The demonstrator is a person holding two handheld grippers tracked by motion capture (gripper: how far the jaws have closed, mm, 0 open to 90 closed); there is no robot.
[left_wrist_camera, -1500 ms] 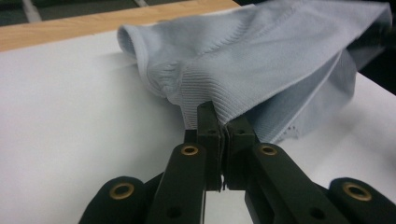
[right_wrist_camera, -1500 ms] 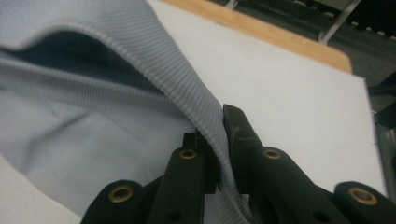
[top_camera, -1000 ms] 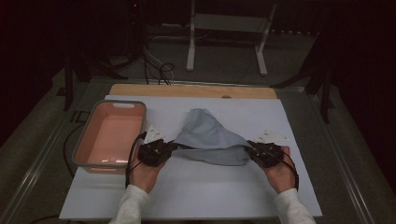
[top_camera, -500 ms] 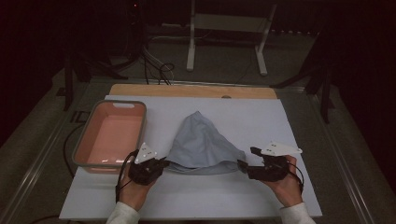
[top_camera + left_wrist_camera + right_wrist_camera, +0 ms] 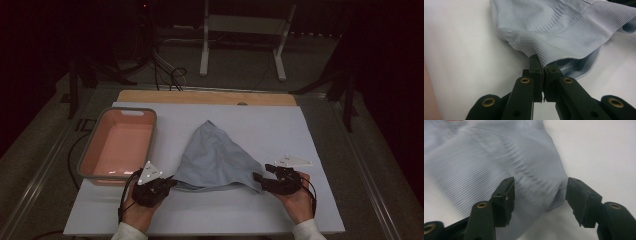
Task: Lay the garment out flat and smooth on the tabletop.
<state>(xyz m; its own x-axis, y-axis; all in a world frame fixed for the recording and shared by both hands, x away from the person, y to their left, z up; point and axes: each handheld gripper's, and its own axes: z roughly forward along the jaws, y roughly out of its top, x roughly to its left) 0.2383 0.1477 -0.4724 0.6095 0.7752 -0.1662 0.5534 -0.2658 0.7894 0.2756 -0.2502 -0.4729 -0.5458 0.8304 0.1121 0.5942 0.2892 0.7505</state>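
A light blue ribbed cloth (image 5: 215, 155) lies on the white table cover (image 5: 280, 130), spread into a triangle with its point toward the far side. My left gripper (image 5: 170, 182) is shut on the cloth's near left corner; in the left gripper view the jaws (image 5: 543, 66) pinch the ribbed hem (image 5: 564, 27). My right gripper (image 5: 257, 178) sits at the near right corner. Its jaws (image 5: 540, 187) stand open and have just been closing a little. The cloth's corner (image 5: 486, 157) lies between them, and the pads do not press on it.
A pink tub with a grey rim (image 5: 89, 150) stands at the left of the cover, close to my left hand. A wooden strip (image 5: 205, 97) runs along the cover's far edge. Beyond it stands a metal frame (image 5: 240, 30) on the dark floor.
Both hands came toward the near edge and sank, and the cloth went from hanging between them to lying flat. The right gripper let go of its corner and opened.
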